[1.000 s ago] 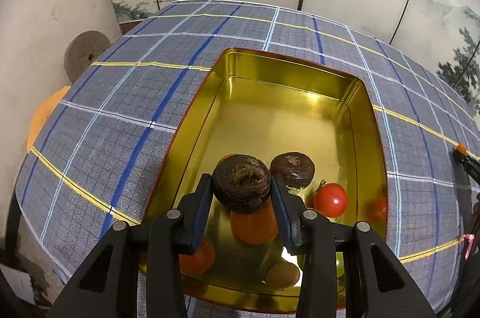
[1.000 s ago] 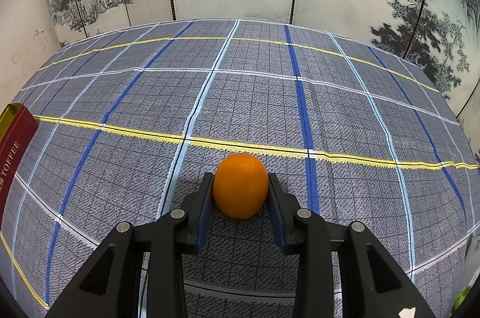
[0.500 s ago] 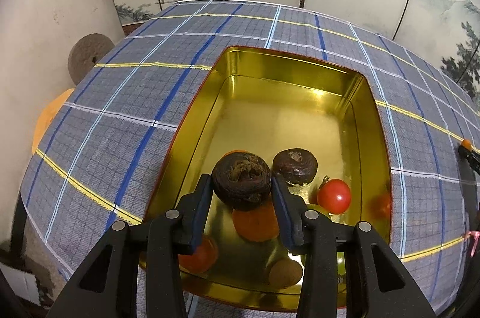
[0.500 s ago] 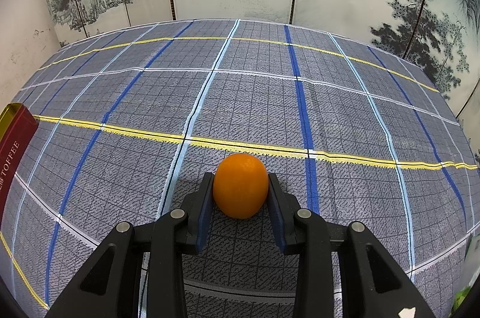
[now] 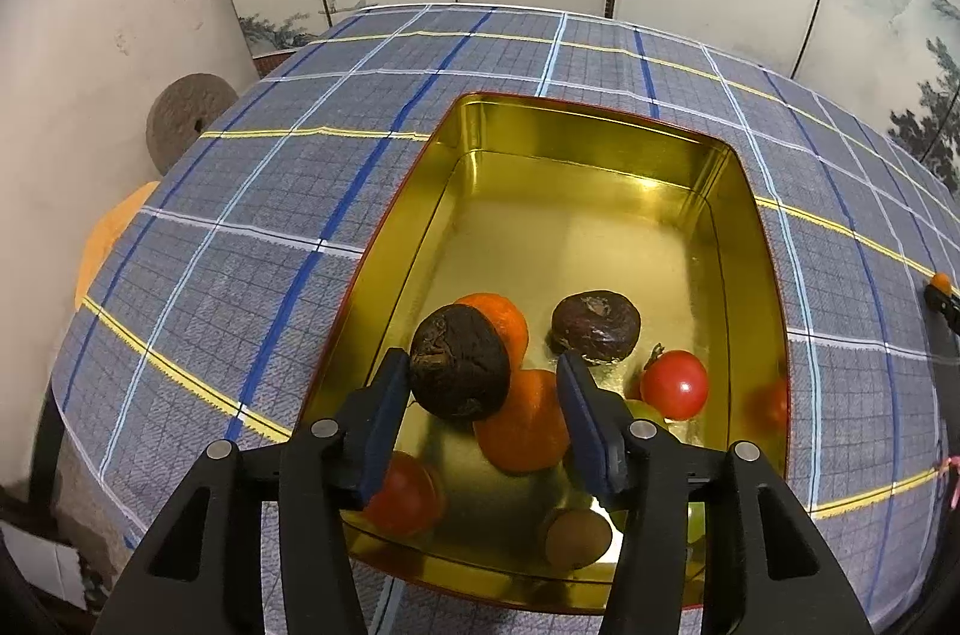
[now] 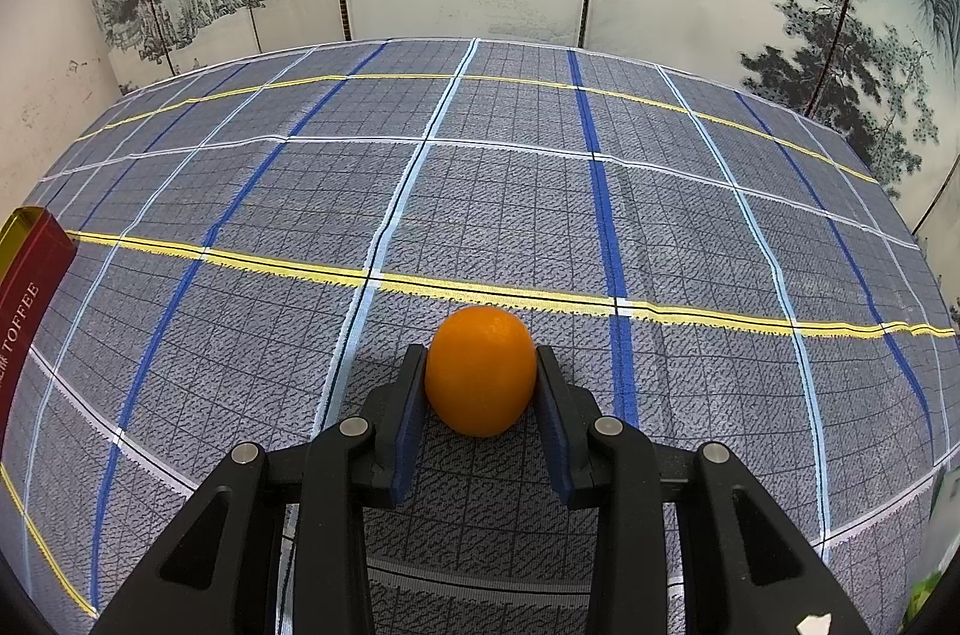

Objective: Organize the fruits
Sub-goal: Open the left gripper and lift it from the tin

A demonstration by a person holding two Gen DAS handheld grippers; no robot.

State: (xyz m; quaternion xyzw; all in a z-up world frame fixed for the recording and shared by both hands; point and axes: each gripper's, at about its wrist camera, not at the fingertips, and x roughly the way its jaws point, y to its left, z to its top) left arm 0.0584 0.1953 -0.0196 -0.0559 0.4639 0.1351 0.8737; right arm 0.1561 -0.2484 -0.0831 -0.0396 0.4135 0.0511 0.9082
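Observation:
In the left wrist view a gold tin (image 5: pixel 600 137) holds two oranges (image 5: pixel 522 425), a dark brown fruit (image 5: pixel 595 326), a red tomato (image 5: pixel 674 384), another tomato (image 5: pixel 402 497), a small brown fruit (image 5: pixel 577 537) and green fruit. My left gripper (image 5: pixel 483 413) is open above the tin. A second dark brown fruit (image 5: pixel 459 370) lies against its left finger, clear of the right finger. In the right wrist view my right gripper (image 6: pixel 480 395) is shut on a small orange (image 6: pixel 480 371) just above the checked tablecloth (image 6: pixel 480 191).
The tin's red outer wall (image 6: pixel 27 299) marked TOFFEE shows at the left edge of the right wrist view. A round stone disc (image 5: pixel 189 119) leans on the wall left of the table. Painted screens stand behind the table.
My left gripper's jaws have opened and let go of the dark brown fruit, which has tipped left over the oranges. The right gripper and its orange have not moved.

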